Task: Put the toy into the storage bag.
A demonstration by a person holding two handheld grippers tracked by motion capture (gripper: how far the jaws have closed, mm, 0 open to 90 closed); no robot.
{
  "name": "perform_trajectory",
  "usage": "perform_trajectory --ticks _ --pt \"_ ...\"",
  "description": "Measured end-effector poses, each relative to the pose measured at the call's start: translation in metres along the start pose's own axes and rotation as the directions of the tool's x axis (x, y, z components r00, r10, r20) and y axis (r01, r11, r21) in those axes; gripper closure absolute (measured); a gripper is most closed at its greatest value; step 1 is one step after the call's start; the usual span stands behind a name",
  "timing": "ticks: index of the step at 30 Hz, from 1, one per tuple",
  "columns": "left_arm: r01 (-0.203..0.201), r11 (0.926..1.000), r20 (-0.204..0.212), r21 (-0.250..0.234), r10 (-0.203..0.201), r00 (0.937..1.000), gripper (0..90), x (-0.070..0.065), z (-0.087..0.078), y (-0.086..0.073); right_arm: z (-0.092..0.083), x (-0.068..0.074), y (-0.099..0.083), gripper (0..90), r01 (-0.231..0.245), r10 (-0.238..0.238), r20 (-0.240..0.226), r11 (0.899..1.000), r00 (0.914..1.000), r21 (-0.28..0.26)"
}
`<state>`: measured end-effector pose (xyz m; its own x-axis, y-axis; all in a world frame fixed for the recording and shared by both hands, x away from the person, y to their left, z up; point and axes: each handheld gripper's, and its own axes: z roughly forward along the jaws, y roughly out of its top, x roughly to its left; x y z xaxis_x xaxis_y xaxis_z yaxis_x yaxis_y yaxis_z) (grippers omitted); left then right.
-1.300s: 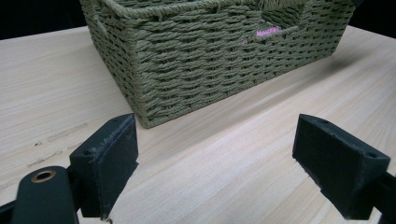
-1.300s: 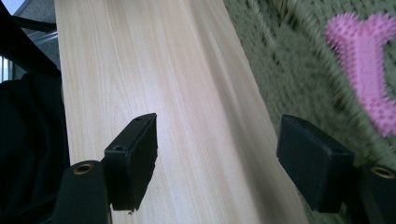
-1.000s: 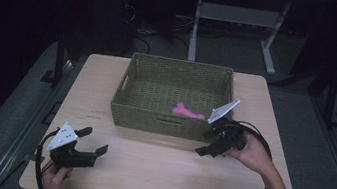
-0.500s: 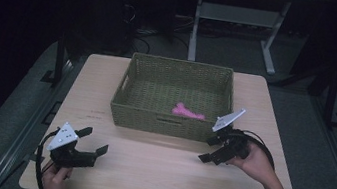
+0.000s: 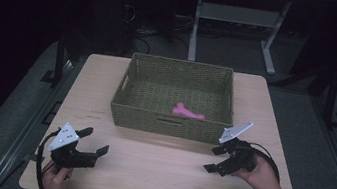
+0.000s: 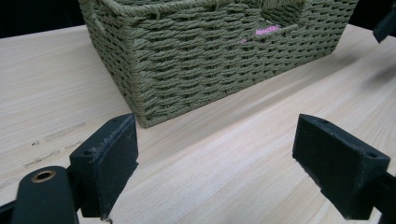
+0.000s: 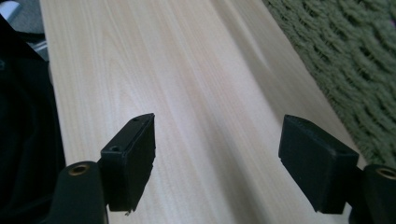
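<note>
A green woven basket [image 5: 167, 123] stands at the middle of the wooden table [image 5: 154, 173], with a small pink object [image 5: 187, 111] lying inside near its front wall. My left gripper [image 5: 95, 140] rests low at the table's front left, open and empty, pointing toward the basket. In the left gripper view the basket's corner [image 6: 210, 56] stands beyond my left gripper [image 6: 219, 158], and the pink object [image 6: 266, 31] shows through the handle slot. My right gripper [image 5: 212, 160] hovers in front of the basket's right corner, open with nothing between its jaws. Bare wood lies under my right gripper [image 7: 217, 154], with the basket wall [image 7: 355, 70] to one side.
A metal table frame [image 5: 233, 18] and cables stand on the dark floor behind the table. The other hand's gripper tip [image 6: 385, 23] shows at the top right of the left gripper view. Bare tabletop stretches between the two grippers.
My right gripper has moved away from the basket's right front corner, down and toward the table's front edge. The left gripper has stayed in place.
</note>
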<state>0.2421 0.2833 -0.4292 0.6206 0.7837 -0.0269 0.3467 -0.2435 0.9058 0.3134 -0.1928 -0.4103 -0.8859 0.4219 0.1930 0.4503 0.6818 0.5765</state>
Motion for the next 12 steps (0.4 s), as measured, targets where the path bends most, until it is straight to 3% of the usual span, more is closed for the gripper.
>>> perform_trajectory --ticks 7,12 --pt "-0.001 1.0 0.002 -0.002 0.001 1.0 13.8 -0.001 0.0 0.0 0.001 0.009 -0.017 26.8 -0.012 0.013 0.012 1.0 0.9998 -0.013" --pt "-0.001 1.0 0.002 -0.001 0.001 1.0 13.8 0.0 0.001 0.001 0.003 0.023 -0.032 26.6 -0.009 0.011 0.066 1.0 0.9977 -0.03"
